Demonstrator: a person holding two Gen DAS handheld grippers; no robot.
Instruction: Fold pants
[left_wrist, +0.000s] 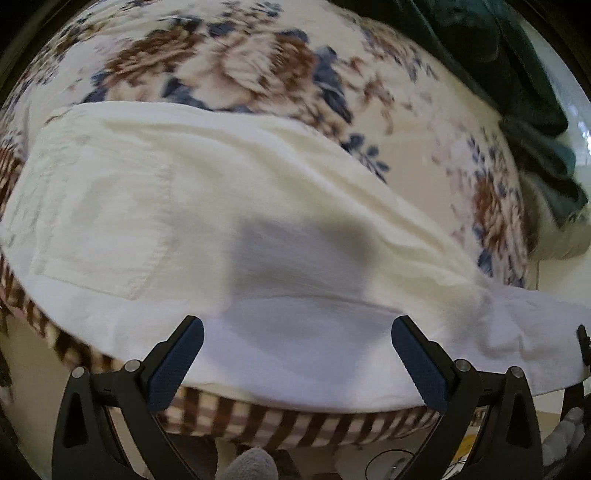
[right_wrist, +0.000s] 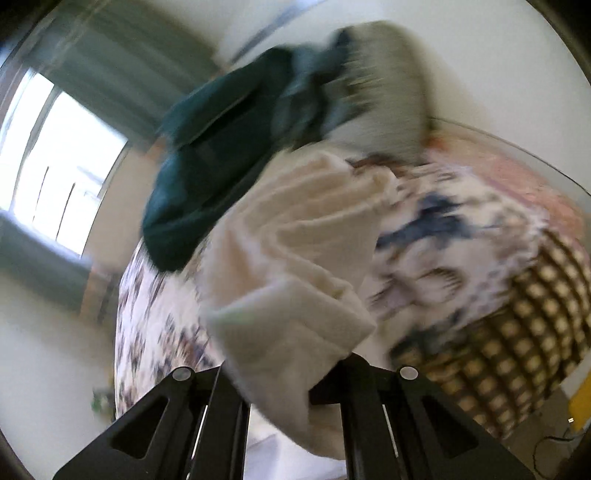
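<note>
A home bedroom: floral bedspread (left_wrist: 258, 66), curtained window (right_wrist: 62, 166).

Daylight floods in from a blown-out window (right_wrist: 62, 166) in the right wrist view, which is heavily smeared by motion blur. The left wrist view is sharper, softly lit, with a grey shadow (left_wrist: 299, 254) on the white pants (left_wrist: 184, 206). Both views bulge and darken at the rims.

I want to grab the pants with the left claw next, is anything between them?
Nothing visible: the open left claw hovers directly over the pants on the bed, no object between them.
</note>
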